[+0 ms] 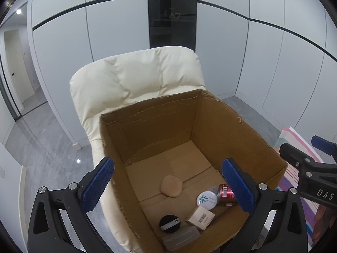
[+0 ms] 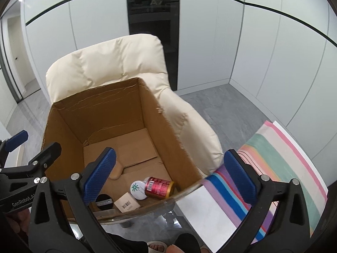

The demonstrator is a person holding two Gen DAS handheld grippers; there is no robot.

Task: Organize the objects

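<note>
Red can (image 2: 160,187) lies in the cardboard box (image 2: 101,113); my right gripper (image 2: 172,176) and left gripper (image 1: 168,187) gape wide, empty, so I'd lift clear of the rim.

The left gripper (image 1: 168,186) has a matte black frame with triangular cut-outs and silver round screws at its joints. Its fingers (image 1: 98,186) carry blue pads with a knurled, dotted face and a toothed edge. The right gripper (image 2: 170,178) is built the same, black with blue-padded fingers (image 2: 239,177). White lettering runs along each black body: "DAS" on one, "GenRobot.AI" on the other. The person wears light open-toed slippers (image 2: 157,246) and dark trousers (image 2: 126,243).
</note>
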